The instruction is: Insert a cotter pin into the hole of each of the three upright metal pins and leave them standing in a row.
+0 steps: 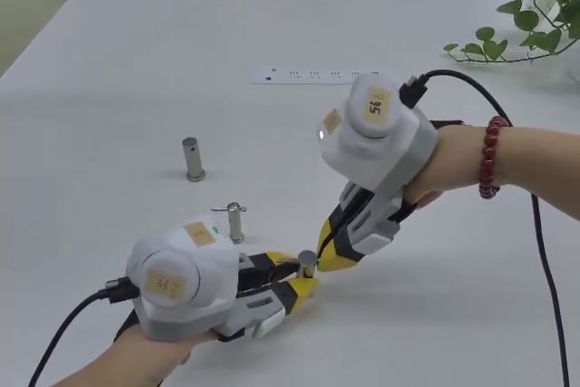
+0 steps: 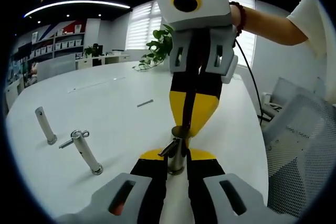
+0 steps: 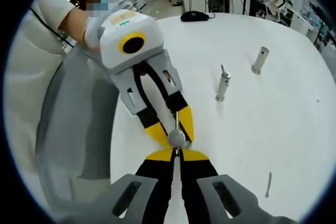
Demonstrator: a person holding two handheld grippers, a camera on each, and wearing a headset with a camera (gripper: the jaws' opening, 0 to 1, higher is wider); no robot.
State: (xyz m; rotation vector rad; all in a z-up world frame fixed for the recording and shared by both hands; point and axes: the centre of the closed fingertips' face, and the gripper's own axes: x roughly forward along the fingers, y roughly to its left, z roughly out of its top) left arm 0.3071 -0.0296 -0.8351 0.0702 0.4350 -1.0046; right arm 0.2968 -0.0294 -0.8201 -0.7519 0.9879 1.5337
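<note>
At the near edge of the white table (image 1: 109, 88), the left gripper (image 1: 304, 278) is clamping its yellow-tipped jaws on the foot of the first pin (image 1: 308, 263), which is standing upright. A cotter pin (image 2: 167, 148) is sticking out sideways below its top. The right gripper (image 1: 328, 256) is reaching down from above, its jaws drawn together right at that pin's top; whether they are pinching anything cannot be told. Just beyond, the second pin (image 1: 236, 221) is standing with a cotter pin through its head. Farther on, the third pin (image 1: 192, 159) is standing bare. A loose cotter pin (image 2: 145, 103) is lying flat, well apart. A power strip (image 1: 317, 74) and a plant (image 1: 535, 15) are sitting farthest back.
</note>
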